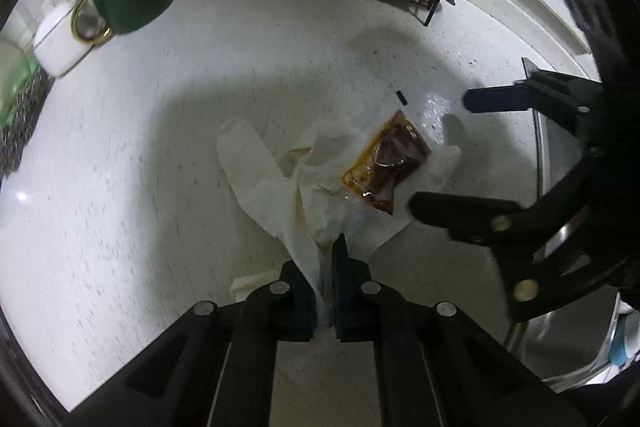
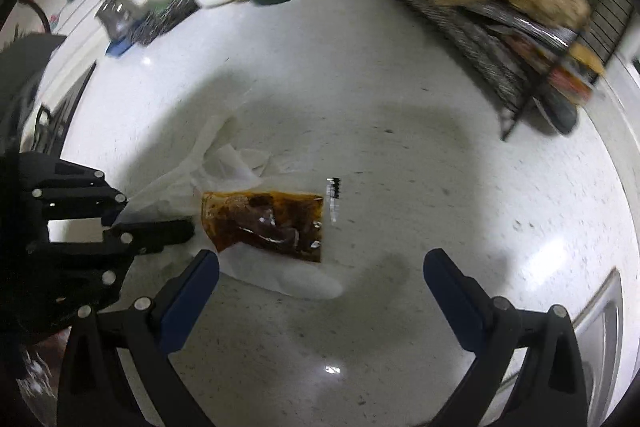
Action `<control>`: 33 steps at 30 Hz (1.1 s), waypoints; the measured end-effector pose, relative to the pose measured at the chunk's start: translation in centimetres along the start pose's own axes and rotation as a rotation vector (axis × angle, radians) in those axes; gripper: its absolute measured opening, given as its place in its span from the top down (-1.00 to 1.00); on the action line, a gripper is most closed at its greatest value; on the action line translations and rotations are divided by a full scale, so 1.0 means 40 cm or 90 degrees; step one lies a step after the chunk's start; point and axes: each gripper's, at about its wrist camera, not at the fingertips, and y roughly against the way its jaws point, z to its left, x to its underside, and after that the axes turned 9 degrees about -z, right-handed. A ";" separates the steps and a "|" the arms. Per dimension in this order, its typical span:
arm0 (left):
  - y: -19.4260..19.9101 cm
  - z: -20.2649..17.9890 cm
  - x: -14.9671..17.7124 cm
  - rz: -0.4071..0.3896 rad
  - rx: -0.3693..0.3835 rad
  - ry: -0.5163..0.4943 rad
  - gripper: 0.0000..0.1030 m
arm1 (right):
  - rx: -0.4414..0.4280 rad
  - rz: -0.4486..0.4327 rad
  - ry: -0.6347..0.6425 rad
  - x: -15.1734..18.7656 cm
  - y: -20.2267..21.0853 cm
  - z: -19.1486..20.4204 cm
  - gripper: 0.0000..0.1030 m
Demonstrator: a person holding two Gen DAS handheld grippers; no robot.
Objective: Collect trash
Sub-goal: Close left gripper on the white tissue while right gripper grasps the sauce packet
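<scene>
A crumpled white paper napkin (image 1: 280, 171) lies on the speckled white countertop (image 1: 120, 187), with a torn sauce packet (image 1: 386, 163) smeared brown resting on top of it. The left gripper (image 1: 326, 267) pinches the napkin's near edge between its pressed-together jaws, so the pickup step seems under way. The right gripper (image 2: 320, 263) hovers spread wide just beside the packet. Next, the napkin likely needs lifting gently so the greasy packet does not slide off, or the right gripper must take it.
</scene>
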 end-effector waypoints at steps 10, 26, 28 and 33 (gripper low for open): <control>0.022 0.029 0.052 -0.003 0.016 0.056 0.91 | -0.063 0.001 0.044 -0.023 -0.046 0.065 -0.58; 0.158 0.043 0.089 -0.037 -0.033 0.064 0.94 | -0.043 -0.010 0.030 0.011 0.015 0.088 0.95; 0.186 0.046 0.106 -0.041 -0.035 0.065 0.94 | -0.038 -0.017 0.029 0.016 0.032 0.098 0.96; 0.252 0.046 0.143 -0.053 -0.053 0.065 0.94 | -0.038 -0.035 0.024 0.030 0.094 0.136 0.97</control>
